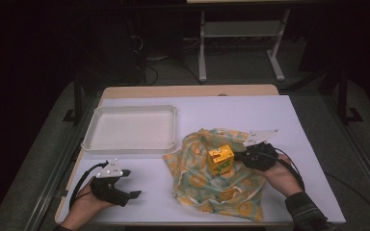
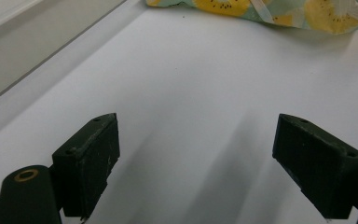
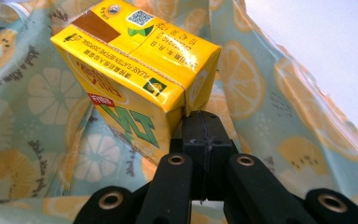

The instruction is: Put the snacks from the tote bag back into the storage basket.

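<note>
- While the right gripper (image 3: pixel 204 128) has its jaws pressed fully together with nothing between them, its tip sits against the near right corner of the yellow drink carton (image 3: pixel 135 74). Reads as a nudge or a steadying touch, not a grasp.
- Carton stands upright on the fruit-print cloth (image 1: pixel 212 180), roughly mid-table, right of centre. The cloth lies rumpled under and around it.
- Left gripper (image 1: pixel 127 183) rests at the near left on the white table cover (image 1: pixel 270 115), jaws spread wide and holding nothing. From the left gripper view the cloth edge (image 2: pixel 261 11) lies ahead of it, well apart.
- White tray (image 1: pixel 130 127) sits at the far left, just beside the cloth's far left corner. Nothing in it that I can see.
- Likely step: shifting or steadying the carton on the cloth, perhaps ahead of wrapping it or moving it to the tray. Cannot tell which.
- To do it well:
  - push low on the carton, near its base; high contact on a tall box on soft fabric will tip it
  - keep the push square to a face; on a corner it will spin the box
  - go slowly, since the cloth can bunch and drag along with it
  - for a lift, open the jaws first and straddle two flat faces
  - bring the left gripper in to pin the cloth edge if the fabric starts to creep
</note>
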Demonstrator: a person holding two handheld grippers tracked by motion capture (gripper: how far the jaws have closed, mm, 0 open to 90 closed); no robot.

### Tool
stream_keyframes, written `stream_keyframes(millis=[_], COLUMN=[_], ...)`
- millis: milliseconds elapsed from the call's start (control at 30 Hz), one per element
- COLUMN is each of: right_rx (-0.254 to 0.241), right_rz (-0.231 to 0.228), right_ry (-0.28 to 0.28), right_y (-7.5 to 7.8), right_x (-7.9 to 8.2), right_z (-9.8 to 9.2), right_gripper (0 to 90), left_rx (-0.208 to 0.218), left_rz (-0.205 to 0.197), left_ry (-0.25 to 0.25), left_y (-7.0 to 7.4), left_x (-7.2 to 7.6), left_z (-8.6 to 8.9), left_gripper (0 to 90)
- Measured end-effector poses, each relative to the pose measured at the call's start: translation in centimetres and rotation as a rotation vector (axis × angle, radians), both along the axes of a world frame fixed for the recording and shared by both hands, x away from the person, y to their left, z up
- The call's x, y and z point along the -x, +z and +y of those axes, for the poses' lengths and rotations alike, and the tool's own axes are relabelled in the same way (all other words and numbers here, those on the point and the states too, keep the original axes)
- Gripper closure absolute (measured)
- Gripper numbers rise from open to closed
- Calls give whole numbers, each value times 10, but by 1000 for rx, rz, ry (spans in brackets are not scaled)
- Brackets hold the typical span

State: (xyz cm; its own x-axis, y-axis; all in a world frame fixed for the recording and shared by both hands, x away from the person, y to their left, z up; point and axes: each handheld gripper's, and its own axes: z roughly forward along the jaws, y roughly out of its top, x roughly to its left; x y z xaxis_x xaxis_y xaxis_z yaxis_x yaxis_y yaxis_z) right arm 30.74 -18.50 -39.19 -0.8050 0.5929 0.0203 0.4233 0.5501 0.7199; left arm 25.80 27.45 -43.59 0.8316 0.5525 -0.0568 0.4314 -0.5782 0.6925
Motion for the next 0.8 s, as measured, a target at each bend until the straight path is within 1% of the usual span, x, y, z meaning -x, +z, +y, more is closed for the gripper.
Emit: stream_keyframes(millis=[167, 200, 300, 400, 467, 600, 633, 700, 767, 800], right_rx=[-2, 5, 5, 3, 3, -3, -20, -23, -23, -24], right_rz=[5, 7, 4, 5, 4, 0, -1, -4, -8, -18], right_ry=[15, 24, 34, 39, 38, 26, -2, -20, -30, -42], right_y=[-1, -2, -2, -3, -3, 0, 2, 4, 6, 7], right_x=[-1, -2, -3, -4, -4, -4, -2, -1, 2, 4], right_z=[6, 9, 13, 17, 18, 13, 7, 3, -1, -2], right_gripper=[897, 897, 897, 897, 896, 872, 811, 761, 670, 624], left_rx=[1, -1, -7, -3, 4, 5, 12, 13, 12, 16], left_rz=[0, 1, 2, 2, -5, -1, 0, 0, 0, -2], left_ry=[0, 0, -5, -6, -10, -15, -14, -18, -18, -17], left_y=[0, 0, 0, 0, 0, 1, 2, 3, 5, 6], left_x=[0, 0, 0, 0, 1, 1, 1, 0, 0, -1], left_z=[0, 0, 0, -1, -1, -3, -5, -6, -8, -9], left_gripper=[143, 143, 143, 143, 146, 148, 148, 148, 148, 148])
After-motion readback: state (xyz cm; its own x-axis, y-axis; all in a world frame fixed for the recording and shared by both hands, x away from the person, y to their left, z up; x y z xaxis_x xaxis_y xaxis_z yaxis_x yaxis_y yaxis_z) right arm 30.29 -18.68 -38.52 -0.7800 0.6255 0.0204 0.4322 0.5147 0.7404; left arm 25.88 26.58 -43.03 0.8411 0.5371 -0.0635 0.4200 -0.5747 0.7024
